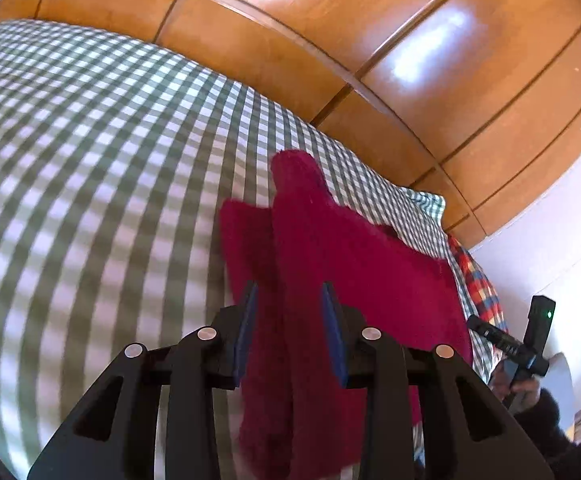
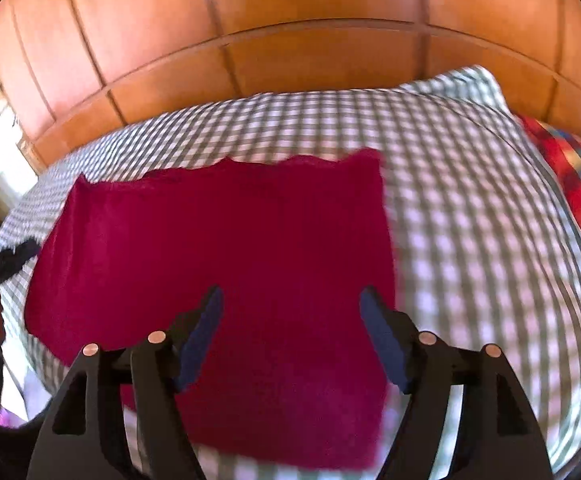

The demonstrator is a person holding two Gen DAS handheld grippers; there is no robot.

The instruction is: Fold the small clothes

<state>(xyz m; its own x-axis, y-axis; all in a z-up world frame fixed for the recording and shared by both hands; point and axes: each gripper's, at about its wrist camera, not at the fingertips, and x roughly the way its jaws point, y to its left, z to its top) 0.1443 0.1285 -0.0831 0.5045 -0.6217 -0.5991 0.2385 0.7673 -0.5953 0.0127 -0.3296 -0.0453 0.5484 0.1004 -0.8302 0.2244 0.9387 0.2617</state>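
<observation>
Fabric first: a small crimson fuzzy knit garment (image 2: pixel 218 264) lies spread on the bed with the green-and-white checked sheet (image 1: pixel 90 140), toward the bed's far side where the orange wooden panelled wardrobe (image 2: pixel 290 60) rises behind it. It appears laid flat so that a fold can be made cleanly; in the left wrist view a narrow part sticks out toward the far edge, and one layer seems to lie over another, though blur keeps me from being sure. A red, blue and yellow plaid cloth (image 2: pixel 570 184) sits at the bed's right corner, apart from the work.

The left claw (image 1: pixel 290 300) stands partly parted above the crimson fabric, blue pads clear of it, gripping nothing. The right claw (image 2: pixel 290 308) is spread wide over the garment's near portion, likewise empty. Judging by this, a fold has been released and the next hold is not yet taken.
</observation>
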